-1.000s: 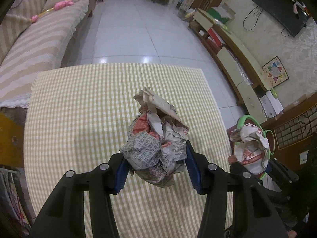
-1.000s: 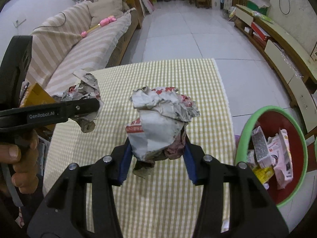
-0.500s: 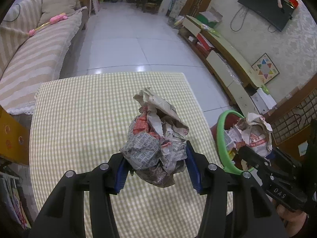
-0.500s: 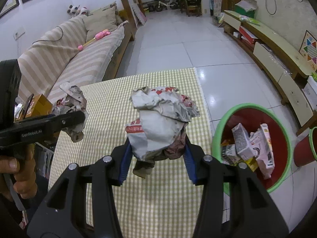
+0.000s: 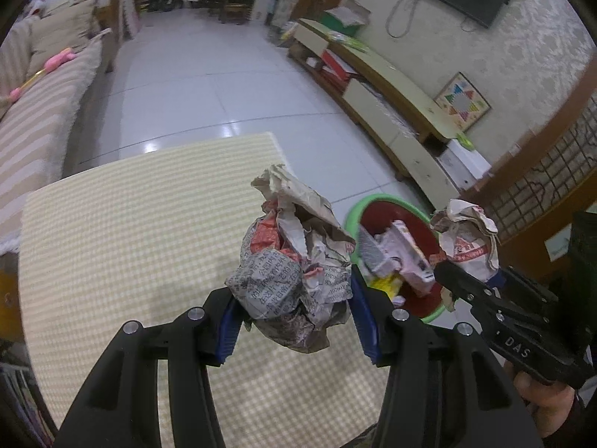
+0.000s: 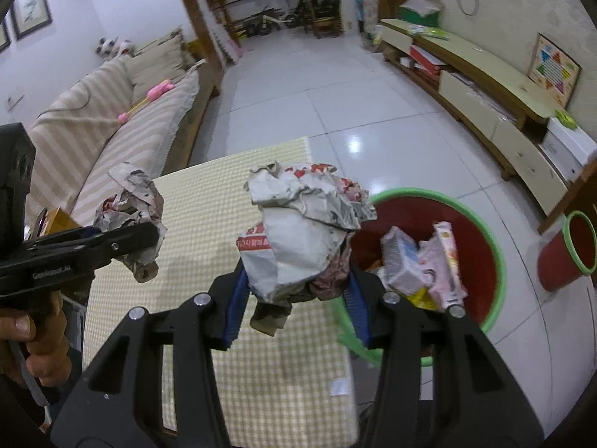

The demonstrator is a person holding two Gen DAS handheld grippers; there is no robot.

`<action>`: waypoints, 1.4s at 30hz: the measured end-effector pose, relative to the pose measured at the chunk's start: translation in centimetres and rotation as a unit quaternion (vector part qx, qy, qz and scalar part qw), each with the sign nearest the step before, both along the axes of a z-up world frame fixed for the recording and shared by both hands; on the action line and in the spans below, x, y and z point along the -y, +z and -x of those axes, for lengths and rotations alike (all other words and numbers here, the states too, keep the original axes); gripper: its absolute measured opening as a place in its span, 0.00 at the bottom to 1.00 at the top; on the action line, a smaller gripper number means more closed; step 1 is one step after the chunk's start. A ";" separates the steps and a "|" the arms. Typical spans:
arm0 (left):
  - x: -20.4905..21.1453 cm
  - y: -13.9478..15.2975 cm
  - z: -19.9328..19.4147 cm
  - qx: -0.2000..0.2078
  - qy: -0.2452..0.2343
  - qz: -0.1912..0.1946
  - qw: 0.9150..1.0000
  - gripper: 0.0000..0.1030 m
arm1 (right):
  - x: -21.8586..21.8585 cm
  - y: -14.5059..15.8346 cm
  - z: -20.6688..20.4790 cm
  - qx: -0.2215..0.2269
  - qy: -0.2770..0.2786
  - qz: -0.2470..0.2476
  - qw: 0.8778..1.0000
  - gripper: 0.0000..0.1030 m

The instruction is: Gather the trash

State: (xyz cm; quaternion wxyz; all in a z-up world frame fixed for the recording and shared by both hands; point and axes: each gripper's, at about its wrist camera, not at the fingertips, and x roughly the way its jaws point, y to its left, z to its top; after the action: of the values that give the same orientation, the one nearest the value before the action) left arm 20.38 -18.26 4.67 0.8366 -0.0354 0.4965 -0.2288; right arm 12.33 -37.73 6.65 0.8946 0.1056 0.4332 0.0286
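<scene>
Even indoor light fills both views, moderately bright. Glare spots shine on the white tiled floor (image 5: 231, 127) beyond the counter (image 5: 123, 231). Fisheye bending curves the TV cabinet (image 6: 485, 86) and sofa (image 6: 93, 130), with black corners. The green bin rim (image 6: 496, 246) and far room look smeared by motion blur.

Table: covered by yellow checked cloth (image 5: 130, 246), bare on top.
Floor: glossy white tiles (image 6: 335, 104).
On floor: green-rimmed red bin (image 6: 481, 246) just beside table, smaller red bin (image 6: 567, 257) near it.
</scene>
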 end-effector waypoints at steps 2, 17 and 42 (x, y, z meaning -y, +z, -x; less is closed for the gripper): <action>1.3 0.0 0.1 0.000 -0.013 0.006 1.000 0.47 | 1.8 -0.2 0.2 -0.002 -0.016 -0.002 1.000 0.44; 12.8 -1.7 -0.8 -0.041 -0.105 0.045 0.993 0.50 | 10.9 -2.9 0.7 -0.025 -0.091 -0.009 0.995 0.44; 11.1 -0.2 -1.0 -0.018 -0.062 0.044 0.997 0.92 | 9.0 -2.0 0.5 -0.007 -0.078 0.002 0.997 0.95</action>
State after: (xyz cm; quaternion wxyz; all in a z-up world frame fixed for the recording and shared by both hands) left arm 21.34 -29.33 4.48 0.8091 -0.0459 0.5025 -0.3013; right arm 11.80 -46.77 4.64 0.8916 0.1372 0.4295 -0.0430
